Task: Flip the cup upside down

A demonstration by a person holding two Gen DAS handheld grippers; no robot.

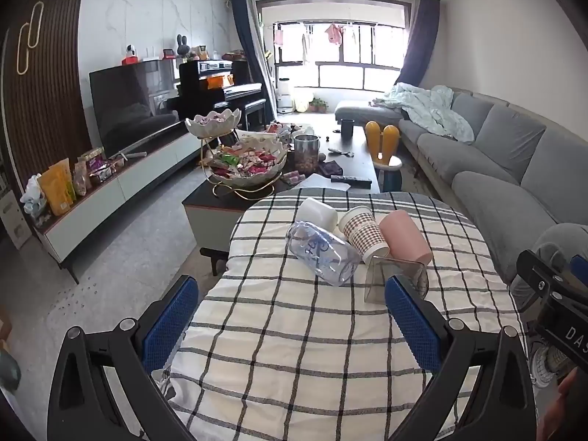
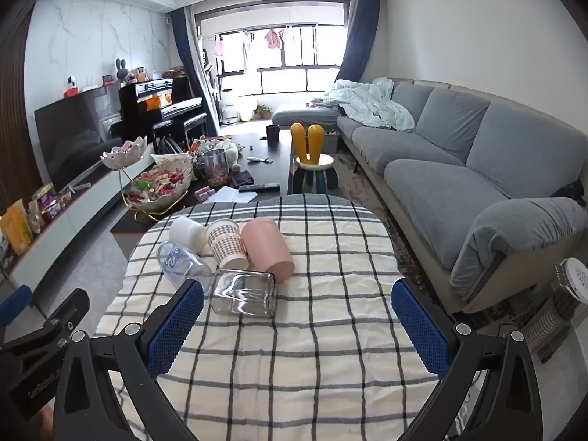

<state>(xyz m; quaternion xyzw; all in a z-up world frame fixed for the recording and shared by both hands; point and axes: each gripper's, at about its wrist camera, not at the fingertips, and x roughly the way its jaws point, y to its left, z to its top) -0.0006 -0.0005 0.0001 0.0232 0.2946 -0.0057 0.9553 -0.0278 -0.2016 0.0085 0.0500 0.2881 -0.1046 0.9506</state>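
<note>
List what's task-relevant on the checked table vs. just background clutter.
Job:
white cup
patterned paper cup
pink cup
clear printed cup
square glass
all on their sides; left gripper and right gripper, both open

Lying about:
snack stand
remote
rabbit stool
sofa

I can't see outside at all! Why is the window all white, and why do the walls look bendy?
In the left wrist view the window is blown out by daylight, so the outside washes to white; in the right wrist view the same window glares too, and the fisheye lens curves the sofa and rounds the dark picture corners.
</note>
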